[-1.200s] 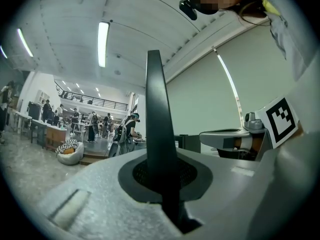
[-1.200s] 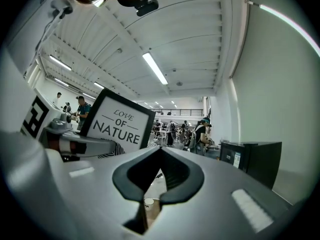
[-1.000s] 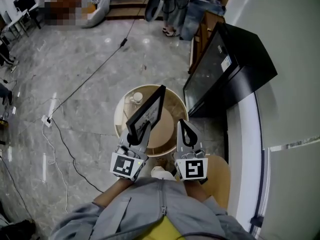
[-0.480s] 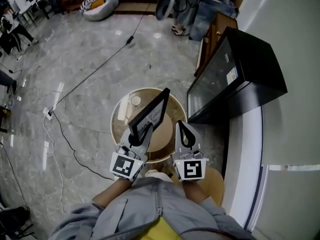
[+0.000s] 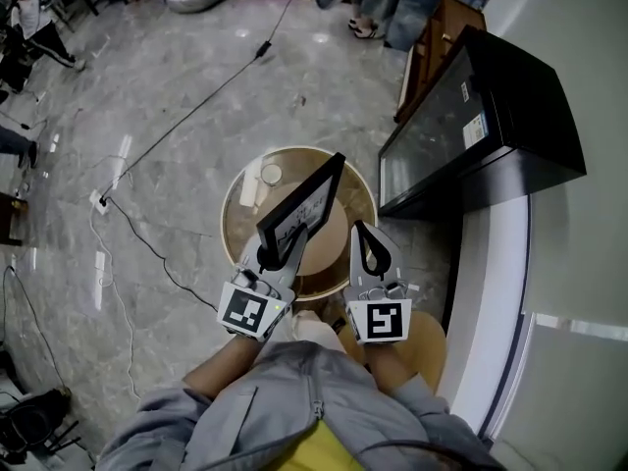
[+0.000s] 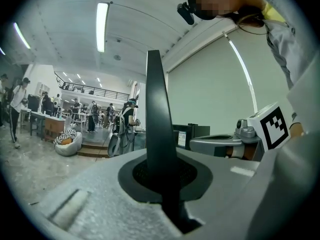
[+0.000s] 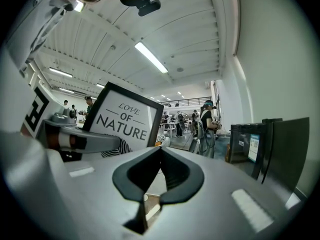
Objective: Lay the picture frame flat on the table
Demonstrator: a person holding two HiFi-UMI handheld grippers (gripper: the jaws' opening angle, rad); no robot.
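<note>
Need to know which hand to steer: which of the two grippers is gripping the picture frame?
The left gripper, clamped on the lower edge of the picture frame. The right gripper beside it is shut on nothing, its jaws together.

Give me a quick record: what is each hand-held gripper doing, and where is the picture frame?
Left hand-held gripper: shut on the edge of the picture frame
Right hand-held gripper: shut, holding nothing
Picture frame: held on edge over the round table, not flat
Print on frame: LOVE OF NATURE
Beside table: black cabinet
</note>
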